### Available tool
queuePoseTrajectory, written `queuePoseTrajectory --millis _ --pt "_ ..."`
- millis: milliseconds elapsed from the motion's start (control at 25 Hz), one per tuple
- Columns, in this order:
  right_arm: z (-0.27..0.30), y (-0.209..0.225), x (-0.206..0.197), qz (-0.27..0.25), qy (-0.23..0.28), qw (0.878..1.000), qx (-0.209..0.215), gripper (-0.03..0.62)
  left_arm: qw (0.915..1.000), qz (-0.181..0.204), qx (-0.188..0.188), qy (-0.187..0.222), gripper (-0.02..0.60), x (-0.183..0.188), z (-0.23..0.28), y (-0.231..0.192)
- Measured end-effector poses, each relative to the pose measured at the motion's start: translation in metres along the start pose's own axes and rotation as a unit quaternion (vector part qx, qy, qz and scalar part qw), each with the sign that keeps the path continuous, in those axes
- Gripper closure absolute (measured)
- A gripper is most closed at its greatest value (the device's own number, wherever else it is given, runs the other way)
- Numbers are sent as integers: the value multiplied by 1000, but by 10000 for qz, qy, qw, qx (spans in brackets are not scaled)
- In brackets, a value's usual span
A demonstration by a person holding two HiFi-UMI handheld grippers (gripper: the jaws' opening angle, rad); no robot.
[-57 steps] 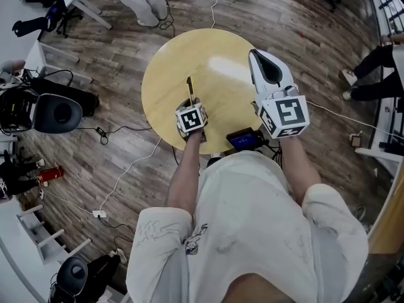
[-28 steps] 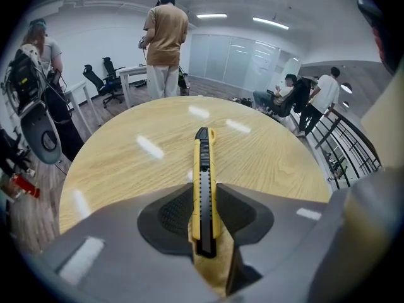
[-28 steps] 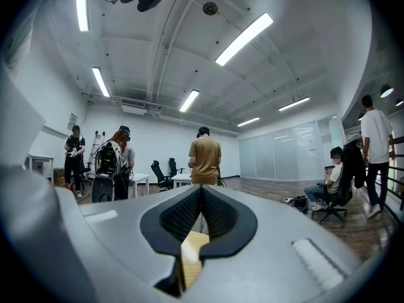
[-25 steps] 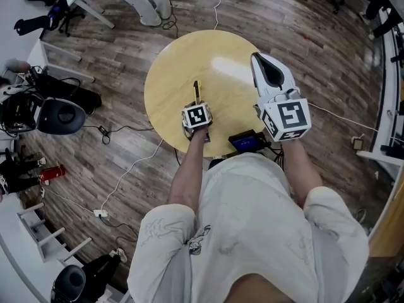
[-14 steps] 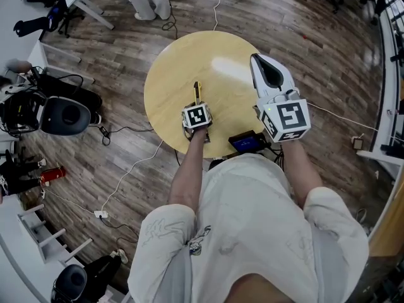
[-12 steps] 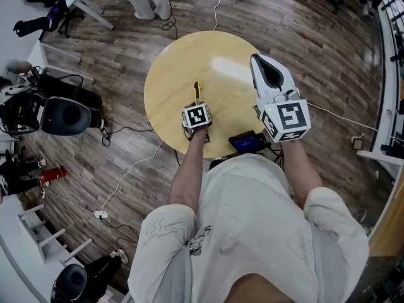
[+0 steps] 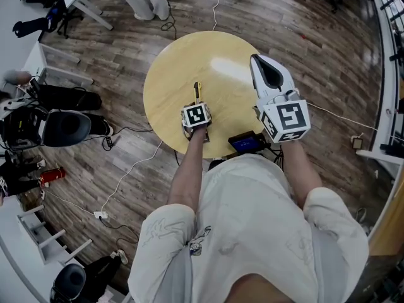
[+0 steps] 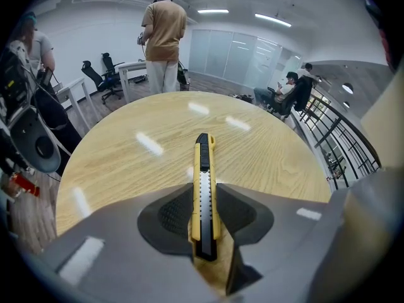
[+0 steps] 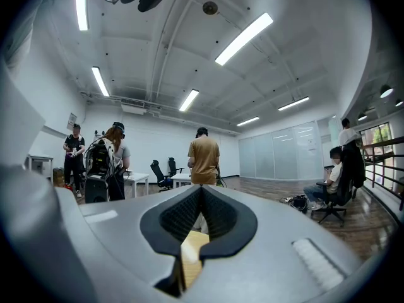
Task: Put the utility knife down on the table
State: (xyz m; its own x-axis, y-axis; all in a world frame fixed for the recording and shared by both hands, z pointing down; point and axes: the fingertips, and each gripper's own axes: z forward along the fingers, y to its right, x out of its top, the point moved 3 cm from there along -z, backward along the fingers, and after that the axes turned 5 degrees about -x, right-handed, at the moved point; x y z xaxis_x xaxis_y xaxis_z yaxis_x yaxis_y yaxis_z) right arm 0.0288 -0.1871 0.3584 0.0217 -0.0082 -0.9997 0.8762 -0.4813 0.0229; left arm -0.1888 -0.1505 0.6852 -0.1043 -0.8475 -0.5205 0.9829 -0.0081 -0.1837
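Note:
A yellow and black utility knife sticks out forward from my left gripper, whose dark pads press on its sides. In the head view the knife points away from me over the round wooden table, just beyond the left gripper's marker cube. Whether its far end touches the tabletop I cannot tell. My right gripper hovers level above the table's right side. Its pads meet with nothing between them.
A dark device with a blue screen lies at the table's near edge between my arms. Cables run over the wood floor. A black chair stands at the left. A person in a tan shirt stands beyond the table.
Both grippers and the knife keep still. The black chair on the floor at the left has shifted a little.

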Motion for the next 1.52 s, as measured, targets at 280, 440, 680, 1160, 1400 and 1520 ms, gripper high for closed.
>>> queuePoseTrajectory --millis 280,440,680,1160,1400,1520 --pt "0 0 2 14 2 10000 17 589 10000 -63 -34 -60 445 2 -1 1" --pt "0 -2 4 -1 10 10000 15 589 9999 -110 -6 -39 443 2 -1 0" --pt "-1 -1 4 -1 7 10000 7 589 10000 -72 20 -7 442 3 -3 1" --pt "-2 0 3 -11 -18 10000 -23 589 9999 -32 97 53 431 3 2 -1" --pt "-2 -2 7 -48 -19 10000 -26 589 9999 -53 59 88 411 6 -3 1" --pt "0 -4 11 -77 -16 10000 -22 589 9999 -47 91 67 403 7 -5 0"
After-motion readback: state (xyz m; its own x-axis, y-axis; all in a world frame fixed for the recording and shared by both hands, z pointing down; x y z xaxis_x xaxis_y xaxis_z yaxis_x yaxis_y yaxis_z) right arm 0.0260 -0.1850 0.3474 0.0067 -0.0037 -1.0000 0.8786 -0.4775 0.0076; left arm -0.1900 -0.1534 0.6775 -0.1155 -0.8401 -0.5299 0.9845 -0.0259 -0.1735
